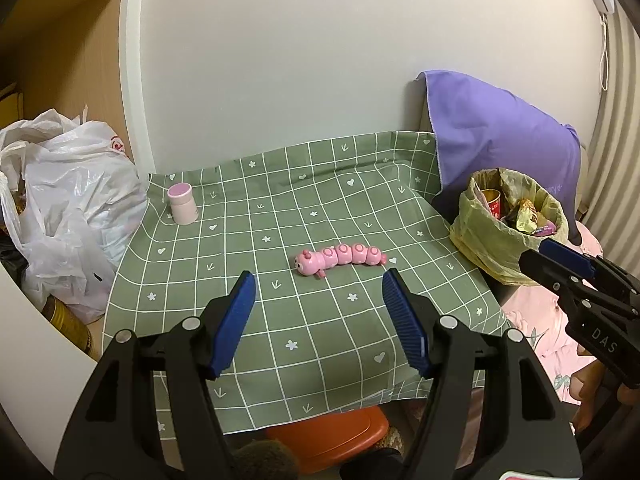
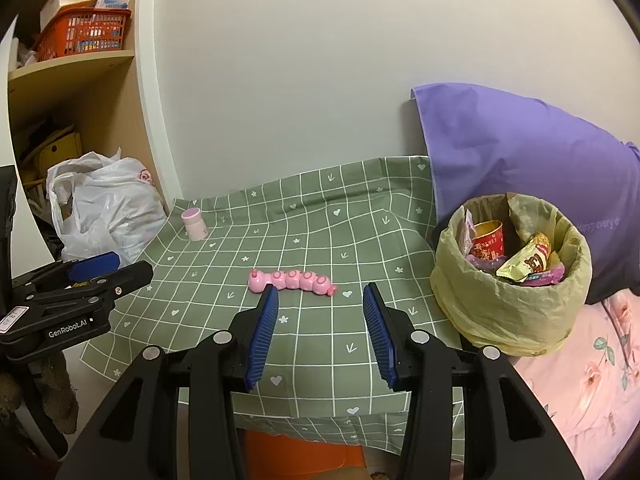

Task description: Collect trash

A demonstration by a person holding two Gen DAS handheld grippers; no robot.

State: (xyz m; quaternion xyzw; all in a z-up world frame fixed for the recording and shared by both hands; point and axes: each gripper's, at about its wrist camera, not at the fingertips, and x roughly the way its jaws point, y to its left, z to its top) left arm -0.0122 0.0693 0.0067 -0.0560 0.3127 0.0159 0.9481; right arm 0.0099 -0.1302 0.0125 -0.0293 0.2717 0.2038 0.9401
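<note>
I find both views evenly lit by soft indoor light, with faint shadows close under things on the desk (image 1: 280, 320). Focus is sharp there. Away from the desk, fisheye bending curves the wall (image 1: 320, 60) edges, and black vignette fills the corners. No glare or motion blur noted.

Pink caterpillar toy (image 1: 341, 259), purple cloth (image 1: 504, 132)
</note>
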